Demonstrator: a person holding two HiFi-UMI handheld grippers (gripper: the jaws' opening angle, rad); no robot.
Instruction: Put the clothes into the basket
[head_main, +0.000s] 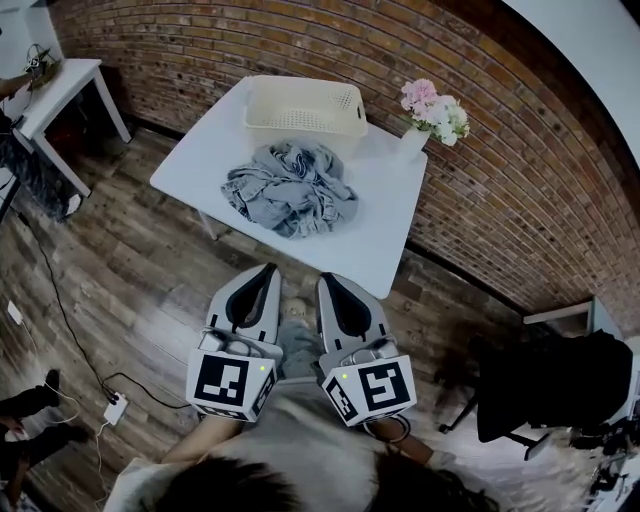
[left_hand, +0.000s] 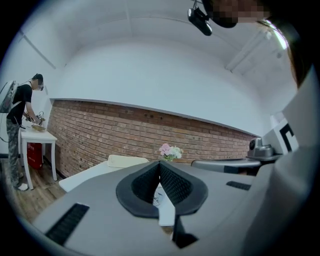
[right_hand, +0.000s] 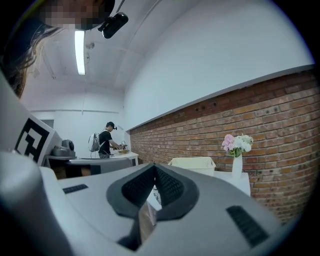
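A crumpled pile of grey-blue clothes lies in the middle of a white table. Behind it at the table's far edge stands an empty cream basket, also seen as the basket and the basket in the gripper views. My left gripper and right gripper hang side by side over the floor just short of the table's near edge, pointing at the clothes. Both are shut with nothing between the jaws, as the left gripper and right gripper views show.
A white vase of pink and white flowers stands at the table's right far corner by the brick wall. Another white table stands far left, where a person works. A black chair is at right, cables on the floor.
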